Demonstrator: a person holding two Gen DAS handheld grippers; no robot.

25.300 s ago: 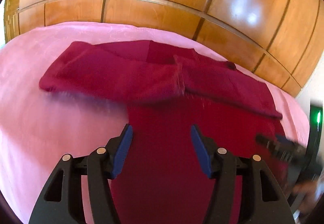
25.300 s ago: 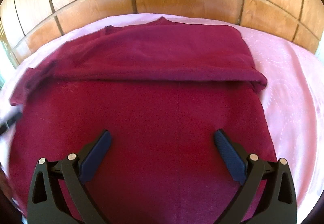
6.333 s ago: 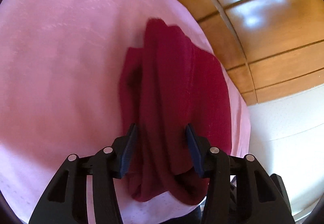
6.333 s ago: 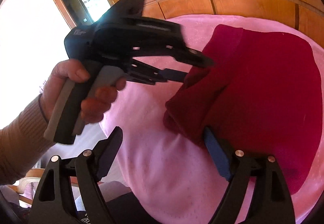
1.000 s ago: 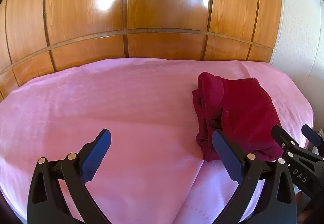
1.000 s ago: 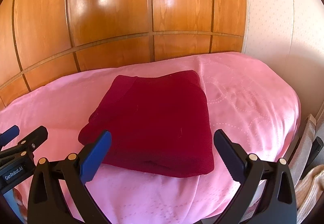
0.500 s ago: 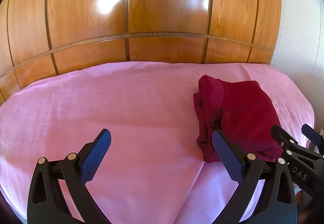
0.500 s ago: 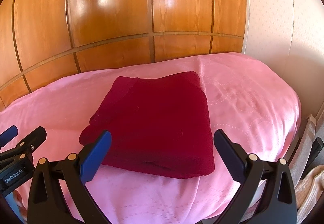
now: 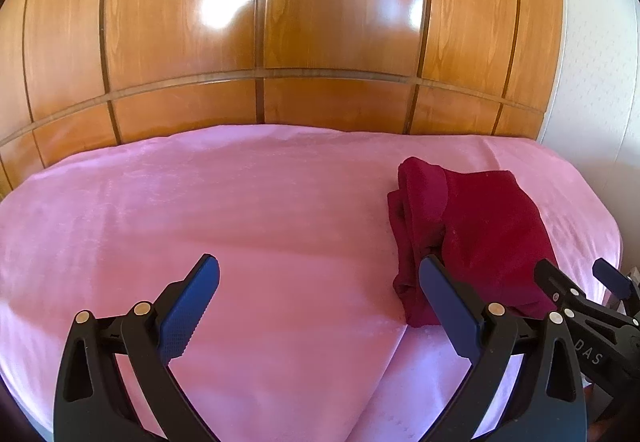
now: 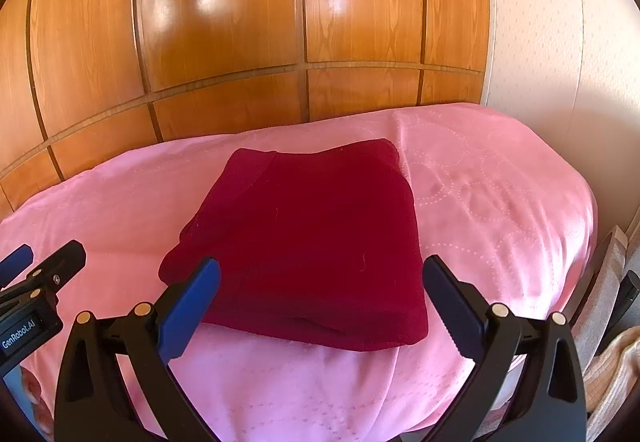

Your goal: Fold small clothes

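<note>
Right wrist view: folded maroon garment (image 10: 312,238) on pink bedspread (image 10: 500,202)

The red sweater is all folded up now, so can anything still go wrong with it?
Maybe, two small things. The red sweater lies near the front corner of the pink bed cover, so a bump might slide it off. Its layered side edge looks loose and bulgy, so it could flop open if nudged. Both the left gripper and the right gripper are open and hold nothing, so nothing is pinning it down.
</note>
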